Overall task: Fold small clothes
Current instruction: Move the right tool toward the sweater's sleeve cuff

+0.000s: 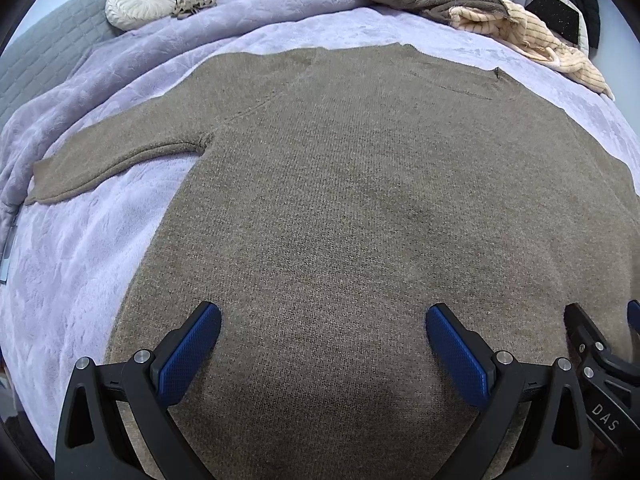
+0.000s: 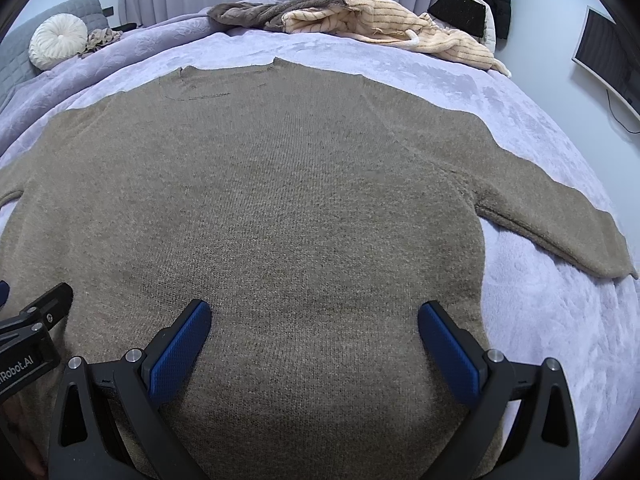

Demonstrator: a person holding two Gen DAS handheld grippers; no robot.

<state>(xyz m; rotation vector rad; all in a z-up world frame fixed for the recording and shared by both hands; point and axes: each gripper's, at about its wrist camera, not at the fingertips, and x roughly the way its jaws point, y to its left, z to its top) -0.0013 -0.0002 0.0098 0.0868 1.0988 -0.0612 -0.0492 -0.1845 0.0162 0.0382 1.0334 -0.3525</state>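
A brown knit sweater [image 1: 340, 184] lies flat on a lilac bed cover [image 1: 80, 248], neck at the far side, both sleeves spread out. Its left sleeve [image 1: 112, 160] shows in the left wrist view, its right sleeve [image 2: 560, 216] in the right wrist view. My left gripper [image 1: 323, 318] is open and empty over the sweater's near hem, left half. My right gripper [image 2: 314, 314] is open and empty over the sweater [image 2: 280, 184], right half of the hem. The grippers sit side by side; the right one's finger [image 1: 592, 344] shows at the left view's edge.
A crumpled brown and cream striped garment [image 2: 360, 16] lies at the bed's far edge. A round white cushion [image 1: 140, 2] sits at the far left by a grey headboard [image 1: 36, 52]. A monitor [image 2: 608, 60] hangs on the right wall. Curtains run behind the bed.
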